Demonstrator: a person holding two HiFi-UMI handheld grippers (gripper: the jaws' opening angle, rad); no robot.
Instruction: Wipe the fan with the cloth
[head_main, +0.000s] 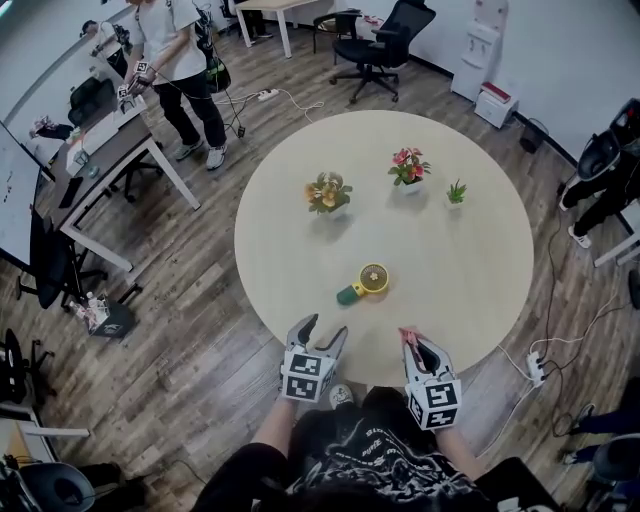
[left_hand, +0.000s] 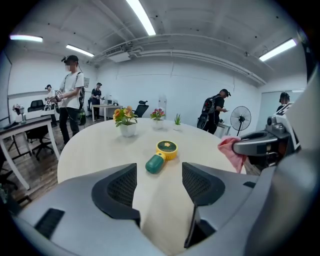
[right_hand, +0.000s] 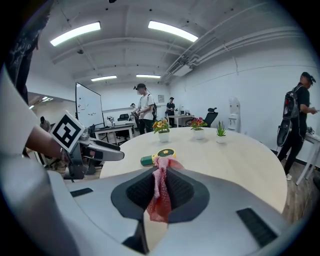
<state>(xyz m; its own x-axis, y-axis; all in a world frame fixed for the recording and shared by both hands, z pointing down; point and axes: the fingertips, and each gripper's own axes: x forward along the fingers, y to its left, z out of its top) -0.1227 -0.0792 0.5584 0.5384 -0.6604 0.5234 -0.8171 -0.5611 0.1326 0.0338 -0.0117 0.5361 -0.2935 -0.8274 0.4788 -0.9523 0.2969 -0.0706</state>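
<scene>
Round table (head_main: 470, 250) in an open office serves as the work surface. Nearest the operator, short of the fan (head_main: 364, 284), both grippers hover at the table edge. Left gripper (head_main: 322, 330): jaws spread, nothing between them. Right gripper (head_main: 412, 340): jaws clamped on the pink cloth (right_hand: 160, 192). The fan lies flat and untouched. Potted plants (head_main: 408, 167) stand beyond the fan. Step in hand, as judged: approach; wiping not begun. The next move calls for steadying the fan's green handle and bringing the cloth onto its yellow head.
</scene>
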